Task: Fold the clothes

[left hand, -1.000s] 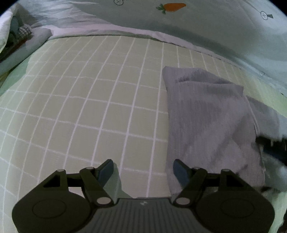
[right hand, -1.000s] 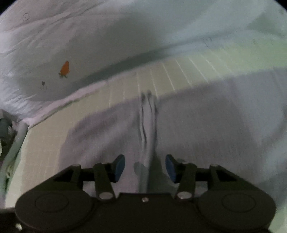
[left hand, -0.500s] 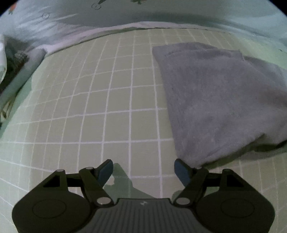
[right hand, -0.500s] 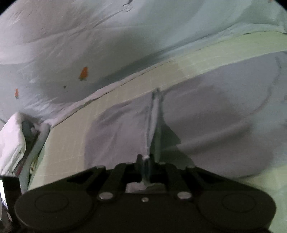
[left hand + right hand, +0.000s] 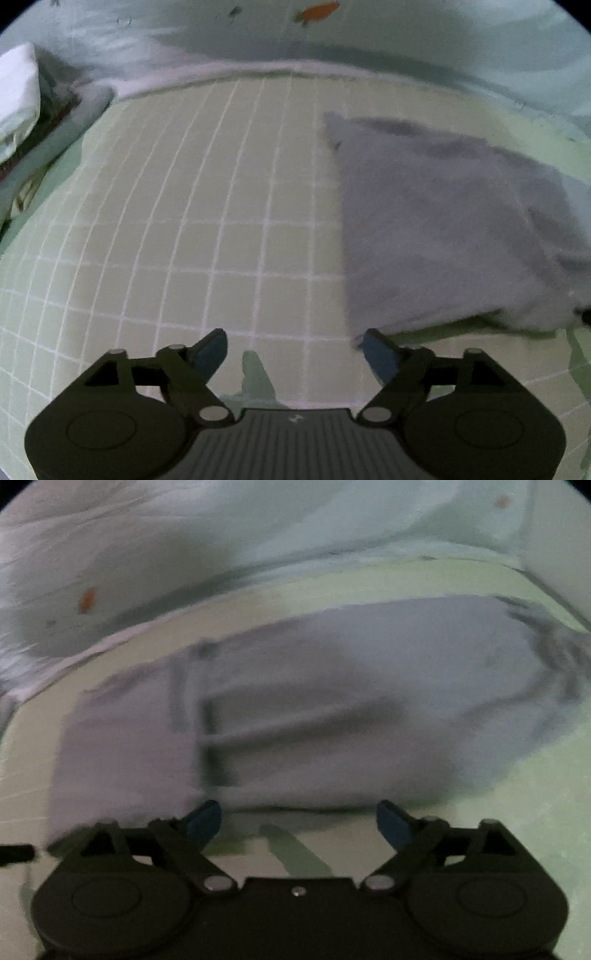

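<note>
Two pairs of black tongs with blue pads show, one in each wrist view, and both stand wide with nothing between the pads. The left tongs (image 5: pixel 295 349) hover over bare sheet; their right pad (image 5: pixel 378 354) sits just beside the near left corner of the grey, soft-napped folded garment (image 5: pixel 436 229), though I cannot tell whether it touches. The right tongs (image 5: pixel 299 821) hang just short of the garment's (image 5: pixel 314 716) near edge, which runs across the view right in front of both pads. No brand name or writing can be read; only a small pale mark sits on the ribbed body of the left tongs.

From the right wrist the garment looks like a broad rounded slab with a seam or hem down its left part and a straight crease across the middle; its far right end is dark and blurred. It lies on the pale green bed sheet with a white grid (image 5: pixel 207 206), which is flat and open to the left of the garment. Beyond lies a pale blue-green quilt with small orange carrot prints (image 5: pixel 406 33), its edge bounding the sheet's far side. A heap of white and dark cloth (image 5: pixel 22 99) sits at the far left edge.
</note>
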